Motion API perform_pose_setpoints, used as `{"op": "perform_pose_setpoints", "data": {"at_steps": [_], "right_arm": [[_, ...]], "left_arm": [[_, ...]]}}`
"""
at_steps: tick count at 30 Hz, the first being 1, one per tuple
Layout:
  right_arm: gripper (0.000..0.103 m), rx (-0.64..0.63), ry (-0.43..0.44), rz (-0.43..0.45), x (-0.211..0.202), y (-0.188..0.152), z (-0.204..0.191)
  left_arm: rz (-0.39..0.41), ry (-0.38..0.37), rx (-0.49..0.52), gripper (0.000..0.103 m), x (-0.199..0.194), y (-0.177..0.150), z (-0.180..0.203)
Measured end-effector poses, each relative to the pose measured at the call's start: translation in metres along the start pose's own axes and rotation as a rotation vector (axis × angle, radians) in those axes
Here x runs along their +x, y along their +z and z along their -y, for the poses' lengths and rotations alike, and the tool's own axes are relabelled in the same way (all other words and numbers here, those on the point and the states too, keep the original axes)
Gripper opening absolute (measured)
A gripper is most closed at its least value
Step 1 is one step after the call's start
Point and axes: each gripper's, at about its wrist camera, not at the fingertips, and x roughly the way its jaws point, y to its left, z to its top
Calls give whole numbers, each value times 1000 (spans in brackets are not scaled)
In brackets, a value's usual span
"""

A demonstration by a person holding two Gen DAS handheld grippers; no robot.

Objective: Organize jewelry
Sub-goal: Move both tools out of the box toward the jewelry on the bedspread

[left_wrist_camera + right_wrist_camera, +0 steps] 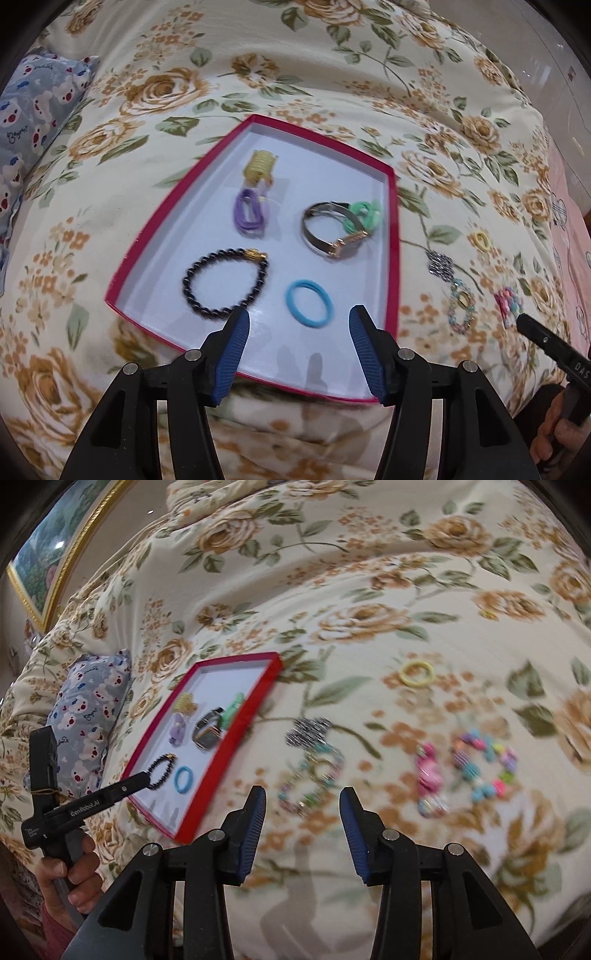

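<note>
Both my claws spread and empty, right gripper (303,808) near the pastel beaded bracelet (308,782) on soft floral quilt (369,590); beads may slip or fabric snag, missing the red-rimmed white tray (236,734).

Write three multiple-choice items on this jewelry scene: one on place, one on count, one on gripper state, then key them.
1. Where does the yellow hair tie lie?
A. in the red tray
B. on the floral bedspread
C. on the pillow

2. How many items lie in the red tray?
A. three
B. nine
C. six

3. The left hand-held gripper is:
A. open, empty
B. shut on the watch
C. shut on a bracelet

Key: B, it rests on the floral bedspread outside the tray; C, six count; A, jaws apart, nothing between.
</note>
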Motion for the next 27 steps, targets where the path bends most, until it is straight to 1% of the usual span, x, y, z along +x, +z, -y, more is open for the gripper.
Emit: {"op": "perform_pose_setpoints", "data": {"at_steps": [6,13,19,27], "right_arm": [[43,29,-27,7,-11,-14,18],[43,56,-52,35,-20,-18,36],[43,86,-75,52,-26,-18,51],[43,75,-80,61,-24,-10,55]], "left_arm": [[-19,-22,49,56,2,-7,22],[-41,-45,130,56,7,-14,53],[-58,-49,192,56,21,-14,77],[-72,-51,236,55,43,-5,97]]}}
